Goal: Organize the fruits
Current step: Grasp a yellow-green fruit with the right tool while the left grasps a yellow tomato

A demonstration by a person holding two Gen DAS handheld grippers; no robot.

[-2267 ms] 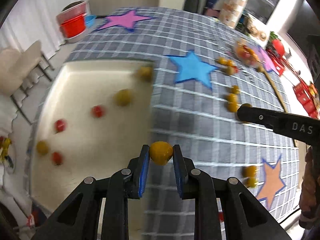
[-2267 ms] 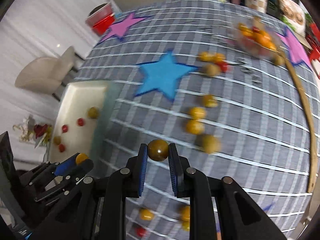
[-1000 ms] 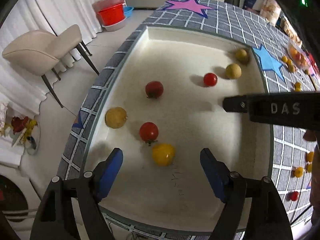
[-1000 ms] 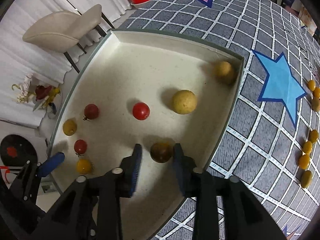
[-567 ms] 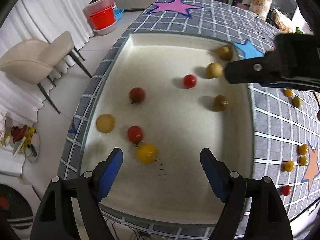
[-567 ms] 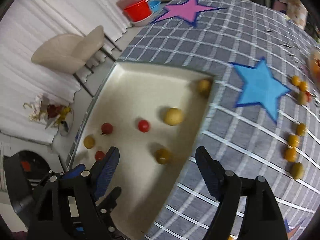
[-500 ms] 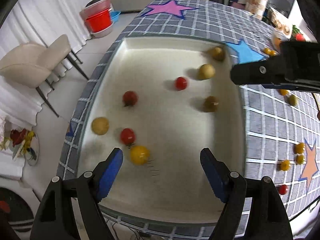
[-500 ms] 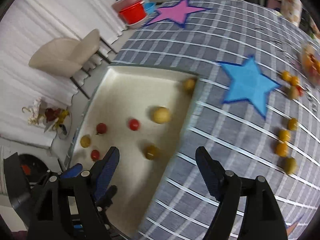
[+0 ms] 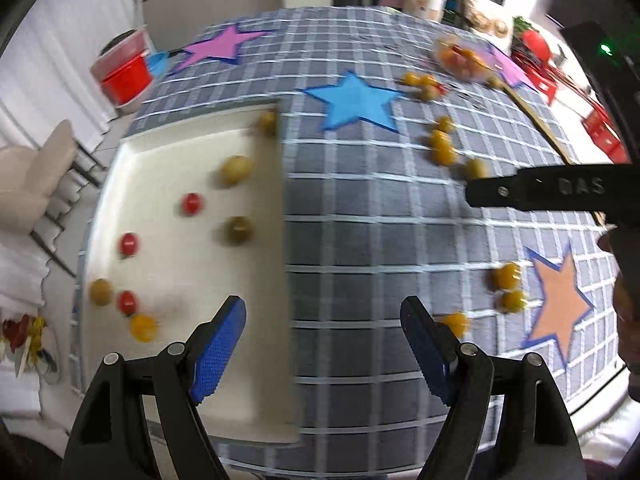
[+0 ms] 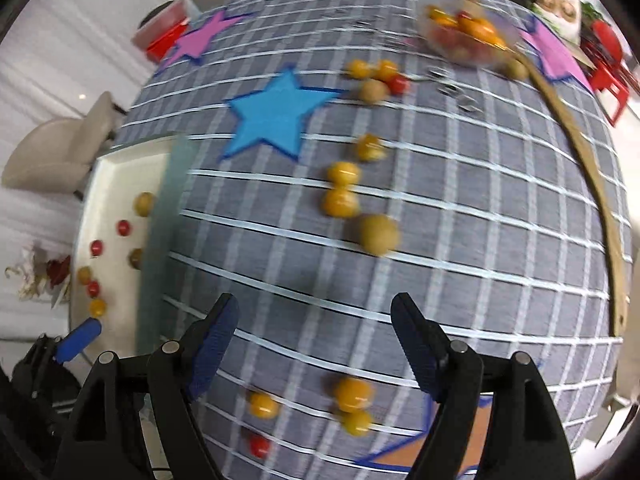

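Blurred edges on both feeds; small fruit read as smears, so counts are rough. My left gripper [image 9: 322, 344] hangs over the near right rim of the cream tray [image 9: 256, 408], jaws spread wide, nothing between the blue pads [image 9: 218, 354]. My right gripper [image 10: 312, 344] is likewise wide apart and empty, above the grey checked tablecloth [image 10: 480, 208].

Tray, left view: I count eight fruits. Three red tomatoes [image 9: 129, 243], five yellow or olive ones, the far one [image 9: 267, 122] half smeared against the rim. Right view hides most of the tray behind its right wall [image 10: 160, 216].

On the cloth, right view: four yellow-olive fruits in a line mid-table [image 10: 340, 202], a far cluster of four [image 10: 374, 76], four more near my jaws including one red [image 10: 258, 446], partly covered by the fingers. Clear bowl [image 10: 466, 38] at far right holds mixed fruit, uncountable. Right gripper's body cuts across the left view at right [image 9: 552, 192].
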